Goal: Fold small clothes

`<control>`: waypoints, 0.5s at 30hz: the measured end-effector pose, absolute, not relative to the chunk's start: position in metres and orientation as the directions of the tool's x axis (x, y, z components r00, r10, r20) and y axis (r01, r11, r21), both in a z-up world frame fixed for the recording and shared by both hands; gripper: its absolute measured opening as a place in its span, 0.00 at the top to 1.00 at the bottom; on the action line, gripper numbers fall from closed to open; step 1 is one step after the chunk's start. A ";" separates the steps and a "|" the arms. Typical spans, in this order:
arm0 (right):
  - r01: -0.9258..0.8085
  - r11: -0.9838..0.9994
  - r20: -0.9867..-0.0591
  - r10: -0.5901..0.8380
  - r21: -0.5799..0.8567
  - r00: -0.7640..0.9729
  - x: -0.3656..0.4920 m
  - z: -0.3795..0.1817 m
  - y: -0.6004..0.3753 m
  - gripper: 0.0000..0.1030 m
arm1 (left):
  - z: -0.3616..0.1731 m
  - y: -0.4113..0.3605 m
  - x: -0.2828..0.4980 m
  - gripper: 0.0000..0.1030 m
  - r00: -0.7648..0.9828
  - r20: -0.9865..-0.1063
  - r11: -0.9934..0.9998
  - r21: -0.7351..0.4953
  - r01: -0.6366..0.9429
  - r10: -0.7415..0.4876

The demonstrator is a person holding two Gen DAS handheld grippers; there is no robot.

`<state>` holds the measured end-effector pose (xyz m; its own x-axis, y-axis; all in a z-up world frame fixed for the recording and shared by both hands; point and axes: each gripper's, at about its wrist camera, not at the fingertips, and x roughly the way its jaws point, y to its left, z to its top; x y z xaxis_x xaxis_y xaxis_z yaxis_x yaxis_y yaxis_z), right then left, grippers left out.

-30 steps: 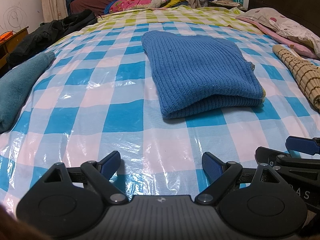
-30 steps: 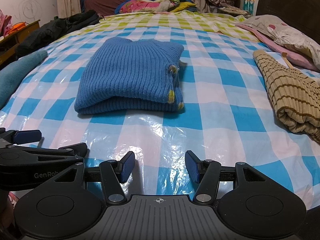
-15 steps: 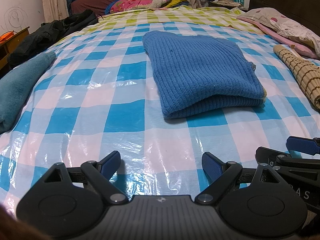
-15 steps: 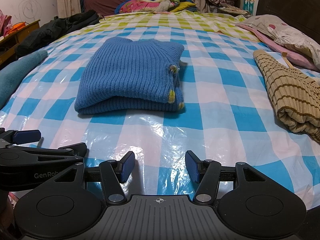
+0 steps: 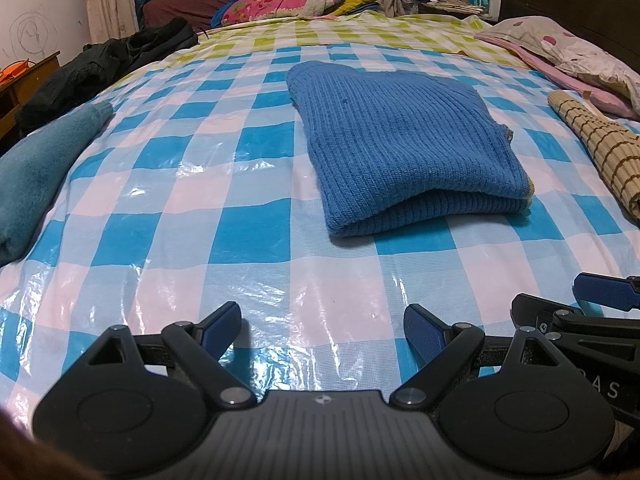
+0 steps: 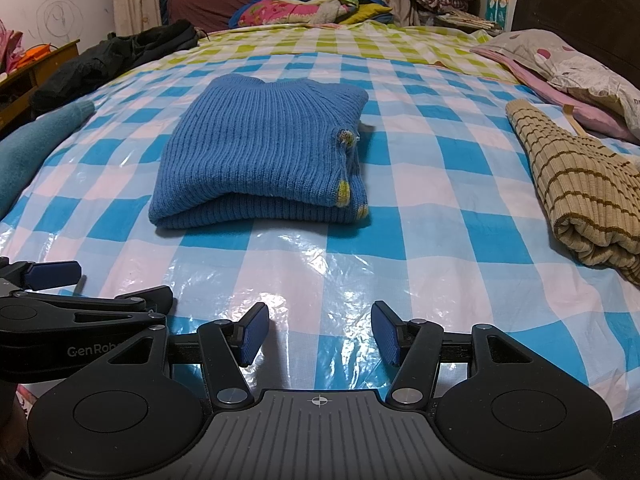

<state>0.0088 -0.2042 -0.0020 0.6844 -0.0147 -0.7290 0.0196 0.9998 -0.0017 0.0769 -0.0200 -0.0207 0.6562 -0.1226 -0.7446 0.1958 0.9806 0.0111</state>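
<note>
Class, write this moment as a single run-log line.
blue sweater: folded, lying on checked cover | left gripper: open, empty | right gripper: open, empty | striped garment: lying at right

Both wrist views low at bed's (image 5: 248, 240) near edge, facing across, sharing blue sweater (image 6: 260, 160) mid-bed

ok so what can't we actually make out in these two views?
- Sweater: underside and inner layers hidden by its own fold, both views.
- Striped top: cut off by the right edge, both views.
- Teal cloth: cut off by the left edge.
- Clothes pile at the far end: too small and tangled to tell items apart.
</note>
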 end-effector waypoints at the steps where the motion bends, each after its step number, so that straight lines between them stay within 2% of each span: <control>1: 0.020 1.000 -0.729 -0.015 -0.002 0.684 0.009 -0.002 -0.204 0.45 | -0.021 -0.020 0.077 0.10 0.656 -0.745 0.981 0.011 0.196 -0.123; 15: 0.023 1.000 -0.730 -0.021 -0.007 0.683 0.009 -0.002 -0.204 0.42 | -0.021 -0.016 0.078 0.10 0.654 -0.746 0.981 0.006 0.193 -0.124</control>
